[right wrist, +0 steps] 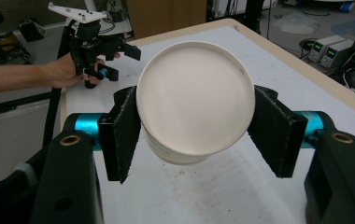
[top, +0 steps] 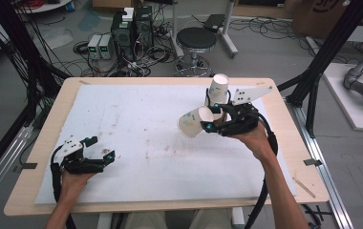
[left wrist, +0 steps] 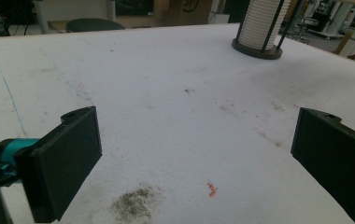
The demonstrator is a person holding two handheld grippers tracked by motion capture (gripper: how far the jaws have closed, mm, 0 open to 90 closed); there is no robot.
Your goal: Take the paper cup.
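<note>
The right gripper [right wrist: 195,128] has its two black jaws clamped on a white paper cup [right wrist: 194,100], one pad pressing each side of the cup's wall. In the right gripper view the cup sits square in the middle of the frame with its flat bottom facing the camera (so it lies on its side in the grip, mouth pointing away). In the high view that same cup [top: 195,122] is right of centre, its open mouth turned toward the left of the frame, held clear of the white mat [top: 136,143] by the right gripper [top: 214,122]. Just above and right of it in that view a second paper cup [top: 218,88] stands close behind the gripper's body, tilted slightly.

The left gripper [top: 101,149] is in the lower left of the high view, low over the mat, well apart from both cups. Its jaws stand wide apart with nothing between them (the left gripper view shows bare, stained mat in the gap). At the top right of that view a ribbed white stack [left wrist: 262,24] rests in a dark ring base.
</note>
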